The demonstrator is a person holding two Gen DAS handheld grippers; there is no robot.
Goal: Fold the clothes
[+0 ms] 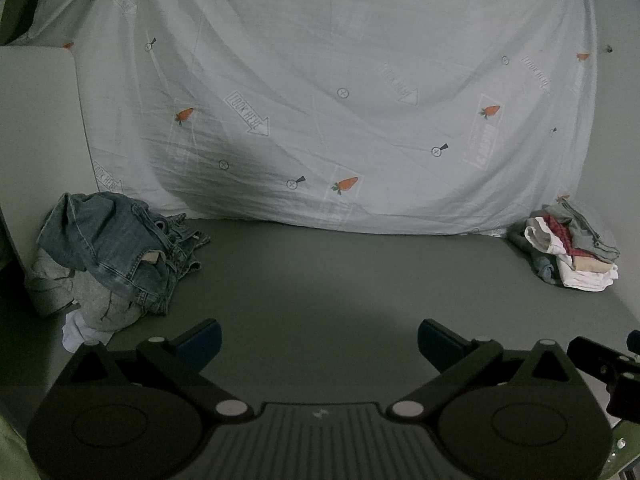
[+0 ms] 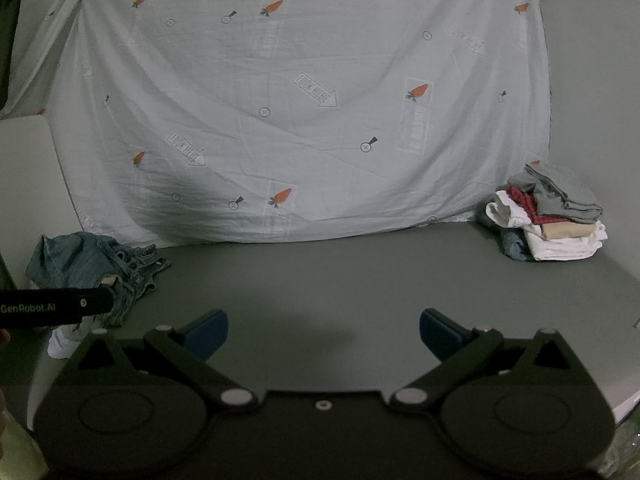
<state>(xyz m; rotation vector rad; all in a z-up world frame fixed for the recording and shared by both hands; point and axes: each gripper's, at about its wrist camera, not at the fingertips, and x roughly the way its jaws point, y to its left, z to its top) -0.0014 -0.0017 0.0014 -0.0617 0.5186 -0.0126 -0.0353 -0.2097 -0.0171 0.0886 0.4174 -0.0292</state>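
Observation:
A heap of unfolded clothes, blue jeans (image 1: pixel 116 240) over grey and white garments (image 1: pixel 84 300), lies at the table's far left; the jeans (image 2: pixel 84 264) show in the right wrist view too. A stack of folded clothes (image 1: pixel 572 252) (image 2: pixel 556 220) sits at the far right against the backdrop. My left gripper (image 1: pixel 318 344) hovers open over the bare grey tabletop with nothing between its blue pads. My right gripper (image 2: pixel 322 334) is likewise open and empty, near the table's front. Part of the left gripper's body (image 2: pixel 56 308) crosses the right wrist view at left.
A pale sheet printed with carrots (image 1: pixel 320 100) hangs behind the grey table (image 1: pixel 340 280). A white board (image 1: pixel 32 120) stands at the left edge. The table's right edge (image 2: pixel 624 404) shows near my right gripper.

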